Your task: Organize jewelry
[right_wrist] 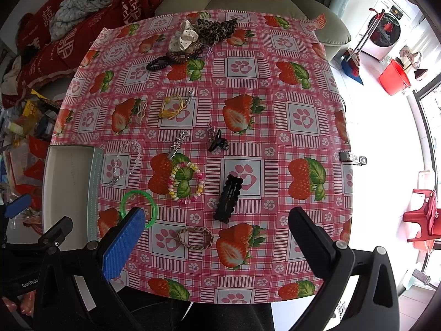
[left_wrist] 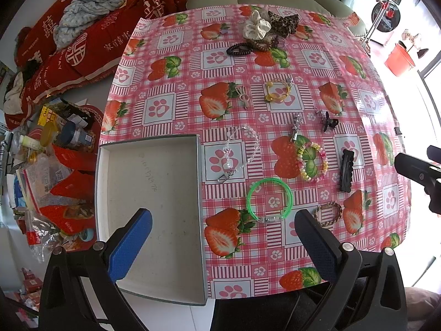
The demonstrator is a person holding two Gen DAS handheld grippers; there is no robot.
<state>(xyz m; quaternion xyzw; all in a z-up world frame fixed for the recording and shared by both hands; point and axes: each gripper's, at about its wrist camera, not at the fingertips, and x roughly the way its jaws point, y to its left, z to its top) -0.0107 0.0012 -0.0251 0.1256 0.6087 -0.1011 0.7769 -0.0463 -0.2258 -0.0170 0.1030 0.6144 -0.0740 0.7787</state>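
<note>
Table w/ box at left edge, jewelry spread to its right.

Box (left_wrist: 148,209) lies on table (left_wrist: 303,63), near-left corner. Just right of it: bead chain (left_wrist: 242,151), w/ bangle (left_wrist: 269,200) nearer the front. Right of bangle: braided band (left_wrist: 328,213). Behind that: bead bracelet (left_wrist: 312,161), flat clip (left_wrist: 346,169) to its right. Star pin (left_wrist: 296,127) touches bracelet's far side; claw clip (left_wrist: 328,121) right of pin. Mid-table: bunny clip (left_wrist: 243,96), hair tie (left_wrist: 277,91) to its right. Far edge: scrunchies (left_wrist: 268,26), coil tie (left_wrist: 239,48) in front of them.
</note>
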